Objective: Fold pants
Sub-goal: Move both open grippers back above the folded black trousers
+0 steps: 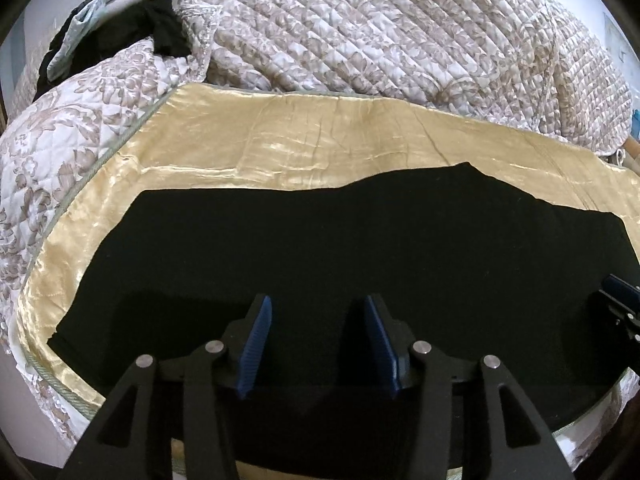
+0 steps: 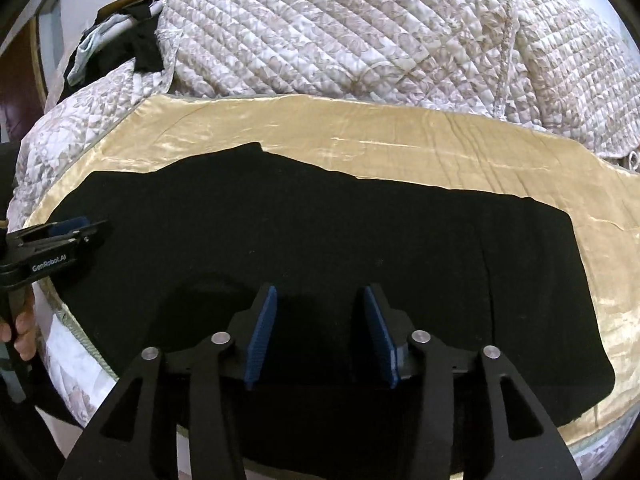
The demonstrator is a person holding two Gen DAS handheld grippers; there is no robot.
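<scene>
Black pants lie flat, lengthwise from left to right, on a gold satin cloth. My left gripper hovers over the near edge of the pants, its blue pads apart, and only dark cloth shows in the gap. In the right wrist view the same pants spread below my right gripper, whose pads also stand apart over the near edge. The right gripper shows at the right rim of the left view. The left gripper shows at the left rim of the right view, held by a hand.
A quilted floral bedspread is heaped behind the gold cloth. A pile of dark and pale blue clothes lies at the far left. The bed's near edge runs just below the pants.
</scene>
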